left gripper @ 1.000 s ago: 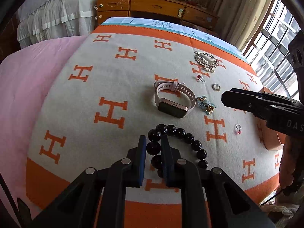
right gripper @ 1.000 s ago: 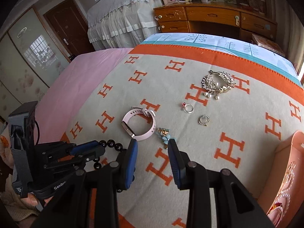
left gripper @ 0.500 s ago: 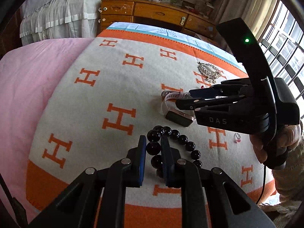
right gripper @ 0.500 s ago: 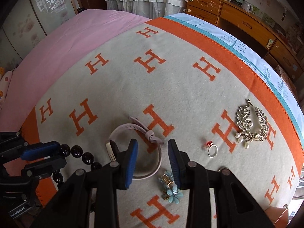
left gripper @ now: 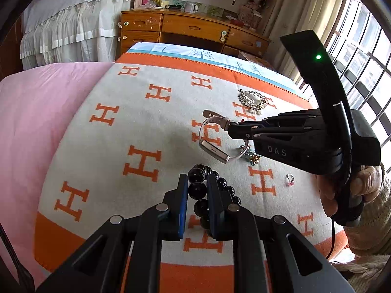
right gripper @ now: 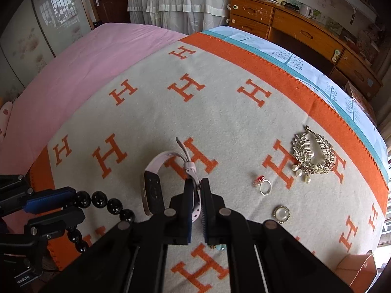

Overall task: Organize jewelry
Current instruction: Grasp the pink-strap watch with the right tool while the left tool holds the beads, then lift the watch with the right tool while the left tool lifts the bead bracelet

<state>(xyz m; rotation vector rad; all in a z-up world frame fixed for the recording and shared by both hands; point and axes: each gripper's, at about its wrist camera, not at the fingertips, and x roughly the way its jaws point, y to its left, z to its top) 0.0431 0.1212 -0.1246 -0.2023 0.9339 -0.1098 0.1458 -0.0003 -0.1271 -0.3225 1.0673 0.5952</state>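
Note:
A pale pink smartwatch [right gripper: 152,193] stands tipped on its edge on the orange-and-grey H blanket [right gripper: 220,122]. My right gripper [right gripper: 196,185] is closing on its strap near the buckle, and the pads press on the strap. In the left wrist view the watch [left gripper: 214,151] hangs from the right gripper [left gripper: 231,129], which comes in from the right. My left gripper [left gripper: 197,180] is shut on a black bead bracelet [left gripper: 222,182] near the blanket's front edge. The right wrist view shows that left gripper [right gripper: 78,207] and the bracelet [right gripper: 107,204] at lower left.
A leaf brooch with pearls [right gripper: 312,156], a red-stone ring [right gripper: 262,185] and a round pearl ring [right gripper: 281,214] lie to the right. A blue flower piece [left gripper: 253,157] and a pink-stone ring [left gripper: 290,179] lie nearby. A peach box [right gripper: 359,271] stands at the far right.
My right gripper moved in over the watch and shut on its strap; the watch has tipped up from lying flat. The left gripper keeps its hold on the beads.

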